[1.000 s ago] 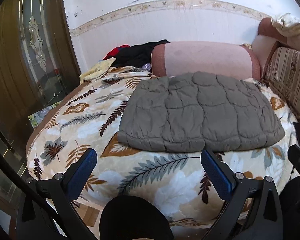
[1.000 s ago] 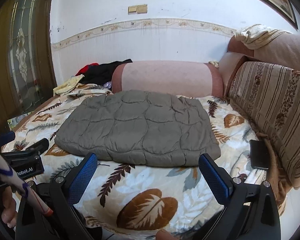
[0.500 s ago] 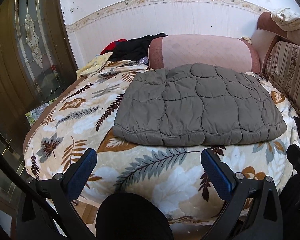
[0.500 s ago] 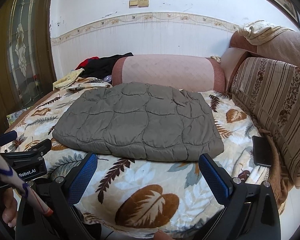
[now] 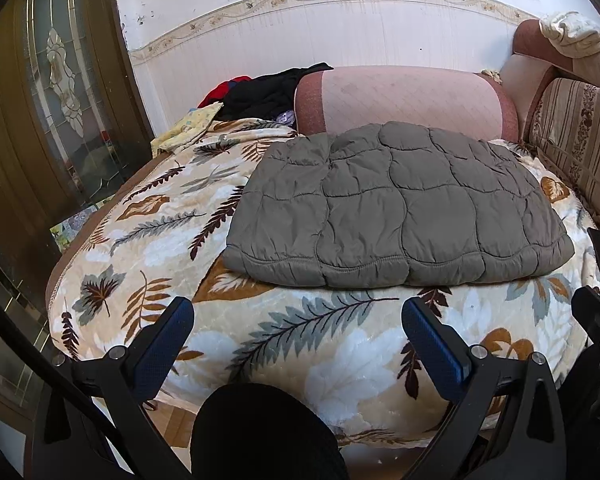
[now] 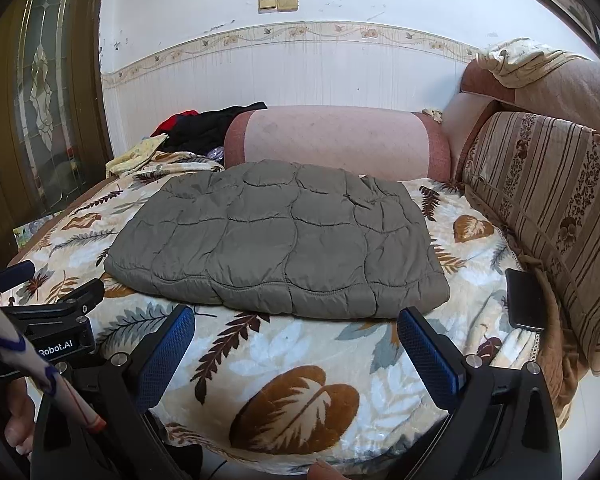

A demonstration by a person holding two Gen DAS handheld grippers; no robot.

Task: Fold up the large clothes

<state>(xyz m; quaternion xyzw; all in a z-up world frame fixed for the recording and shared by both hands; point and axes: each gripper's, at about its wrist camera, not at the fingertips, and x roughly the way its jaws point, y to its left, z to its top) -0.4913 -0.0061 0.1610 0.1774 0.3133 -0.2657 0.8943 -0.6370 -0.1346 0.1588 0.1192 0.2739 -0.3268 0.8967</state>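
jacket: grey quilted jacket (image 5: 396,208) lying folded on leaf blanket (image 5: 148,232), beyond both grippers
left gripper (image 5: 296,328): hovering spread wide, empty
right gripper (image 6: 296,332): hovering spread wide, empty

Left black two-finger gripper w/ blue pads (image 5: 296,332) and right black two-finger gripper w/ blue pads (image 6: 296,334) held level, side by side at near edge, jaws wide apart, gripping nothing.

Grey quilted jacket (image 5: 396,208), folded flat, lying on leaf-print blanket (image 5: 148,240)
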